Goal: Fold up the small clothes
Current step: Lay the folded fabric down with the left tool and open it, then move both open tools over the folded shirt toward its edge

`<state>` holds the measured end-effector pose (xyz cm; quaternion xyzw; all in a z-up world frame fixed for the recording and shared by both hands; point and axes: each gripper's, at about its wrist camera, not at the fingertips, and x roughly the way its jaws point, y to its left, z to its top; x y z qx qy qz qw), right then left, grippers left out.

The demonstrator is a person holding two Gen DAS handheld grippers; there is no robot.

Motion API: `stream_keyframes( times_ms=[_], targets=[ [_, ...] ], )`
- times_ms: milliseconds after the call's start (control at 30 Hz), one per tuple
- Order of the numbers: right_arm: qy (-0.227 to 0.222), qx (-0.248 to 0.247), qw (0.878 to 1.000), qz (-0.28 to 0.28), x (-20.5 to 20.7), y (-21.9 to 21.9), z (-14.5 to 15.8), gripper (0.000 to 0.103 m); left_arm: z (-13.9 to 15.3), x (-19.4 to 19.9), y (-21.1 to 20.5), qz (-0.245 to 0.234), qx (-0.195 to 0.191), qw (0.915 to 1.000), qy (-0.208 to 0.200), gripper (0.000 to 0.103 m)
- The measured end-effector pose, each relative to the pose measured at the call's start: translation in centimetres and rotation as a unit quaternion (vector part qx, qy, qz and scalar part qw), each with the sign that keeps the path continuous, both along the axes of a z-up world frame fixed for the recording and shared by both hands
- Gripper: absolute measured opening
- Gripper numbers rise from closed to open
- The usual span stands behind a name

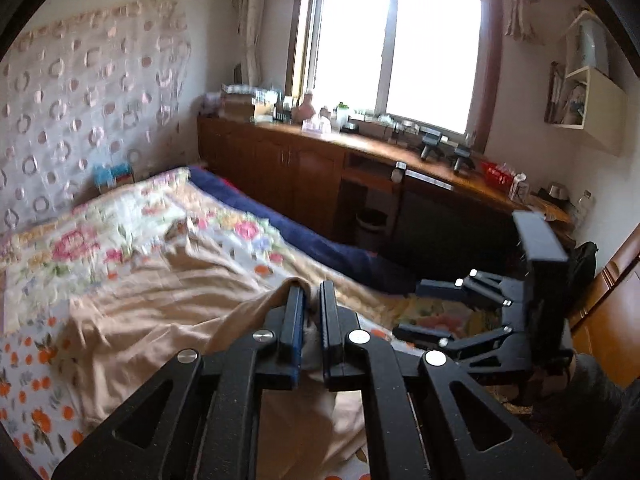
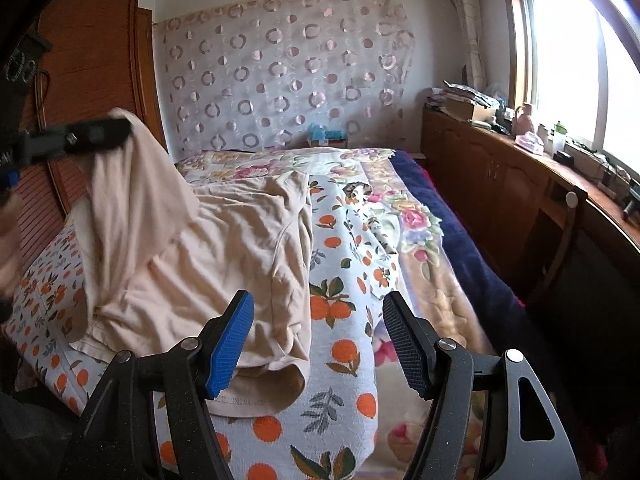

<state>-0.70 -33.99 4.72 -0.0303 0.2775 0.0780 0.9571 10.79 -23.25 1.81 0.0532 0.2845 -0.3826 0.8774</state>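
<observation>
A beige garment lies crumpled on the bed's orange-print sheet. My left gripper is shut on one corner of it and holds that corner up at the left, so the cloth hangs down from the tips. In the left wrist view the beige garment drapes over the nearly closed left gripper. My right gripper stands open just above the garment's near hem, with nothing between its fingers. In the left wrist view the right gripper is off to the right.
A floral quilt and a navy blanket cover the bed's right side. A wooden cabinet with clutter runs under the window. A wardrobe stands at the left. A waste bin sits by the cabinet.
</observation>
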Motion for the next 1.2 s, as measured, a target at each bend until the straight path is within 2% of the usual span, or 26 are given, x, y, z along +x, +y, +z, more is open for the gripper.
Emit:
stream_keyframes(
  times_ms=[33, 100, 267, 400, 600, 833, 1033, 1200],
  targets=[
    [0.001, 0.0, 1.0, 0.001, 0.1, 0.1, -0.1, 0.069, -0.2, 0.0, 0.0, -0.001, 0.0, 1.0, 0.002, 0.018],
    [0.003, 0.0, 1.0, 0.003, 0.0, 0.2, -0.3, 0.069, -0.5, -0.3, 0.5, 0.005, -0.003, 1.0, 0.0, 0.043],
    [0.006, 0.003, 1.0, 0.009, 0.2, 0.3, -0.2, 0.069, -0.8, -0.9, 3.0, 0.029, -0.003, 0.9996, -0.004, 0.059],
    [0.009, 0.0, 1.0, 0.024, 1.2, 0.3, -0.2, 0.069, -1.6, -0.9, 6.8, 0.068, 0.002, 0.9976, -0.01, 0.074],
    [0.013, -0.009, 0.998, 0.058, 2.9, 2.3, -0.2, 0.069, -3.0, -1.2, 13.1, 0.146, 0.004, 0.9892, -0.012, 0.075],
    [0.017, -0.03, 0.993, 0.111, 5.8, 7.0, 0.3, 0.069, -4.9, -1.2, 19.2, 0.228, 0.026, 0.9732, -0.007, 0.075],
    [0.024, -0.044, 0.986, 0.162, 8.3, 11.0, 0.8, 0.069, -6.4, -1.1, 22.9, 0.27, 0.029, 0.9623, 0.004, 0.075],
    [0.036, -0.056, 0.977, 0.202, 10.4, 14.3, 0.7, 0.069, -7.5, -1.2, 24.7, 0.288, 0.029, 0.9571, 0.011, 0.075]
  ],
)
